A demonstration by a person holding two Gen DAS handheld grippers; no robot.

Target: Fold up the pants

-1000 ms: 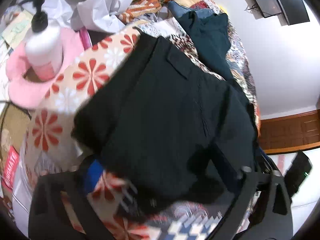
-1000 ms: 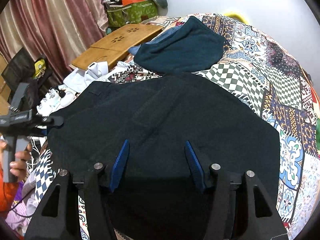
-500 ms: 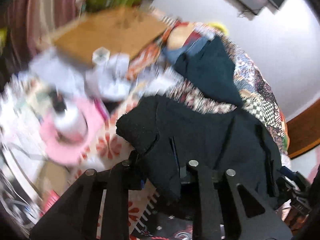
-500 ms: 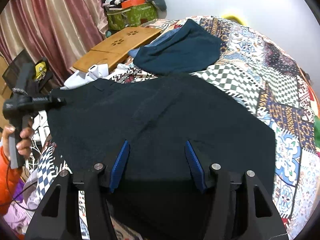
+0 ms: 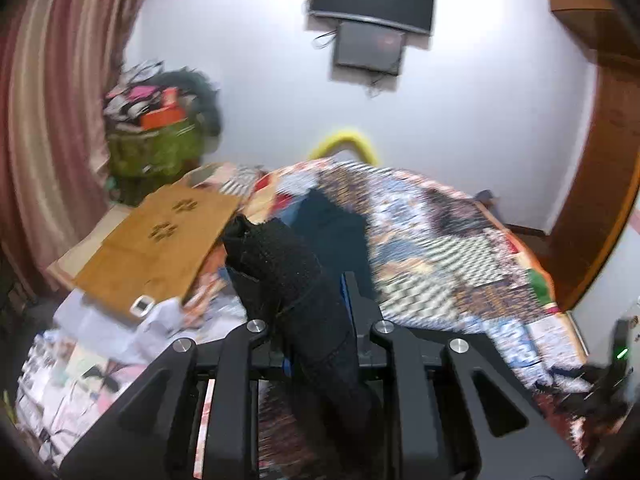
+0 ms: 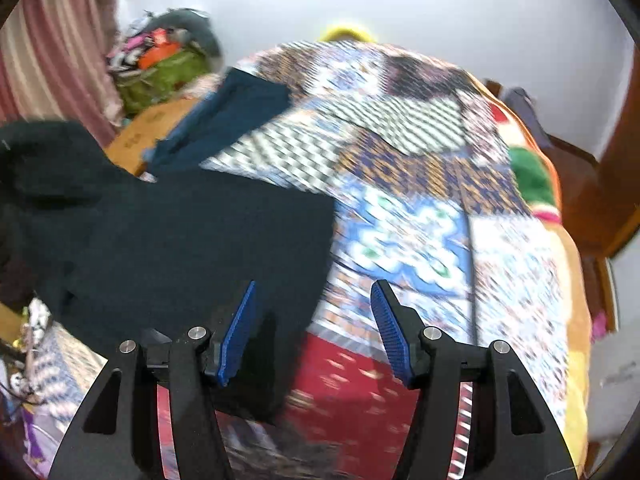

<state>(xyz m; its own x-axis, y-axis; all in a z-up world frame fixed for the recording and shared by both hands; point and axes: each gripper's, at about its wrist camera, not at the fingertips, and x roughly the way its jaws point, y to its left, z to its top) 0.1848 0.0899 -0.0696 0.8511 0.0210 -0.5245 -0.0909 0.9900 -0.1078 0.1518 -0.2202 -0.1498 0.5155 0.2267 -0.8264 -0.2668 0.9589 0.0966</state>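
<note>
Pants, black, spread over the near left part of the bed, one bunched end lifted high at far left. Same pants bunched into a thick rope in the left camera, rising up between the fingers.

Quilt, patchwork, covering the bed from near to far, all a bit blurred. Dark blue garment lying at the far left of the quilt, just beyond the pants. Wooden board off the bed's left edge, small white gadget at its near end. Green bag stuffed with clutter in the far left corner by the striped curtain. Screen up on the far wall.

Left gripper clamped tight on the bunched pants, jaws pressed into the cloth. Right gripper hanging over the near right edge of the pants, blue pads spread wide, nothing between them.
</note>
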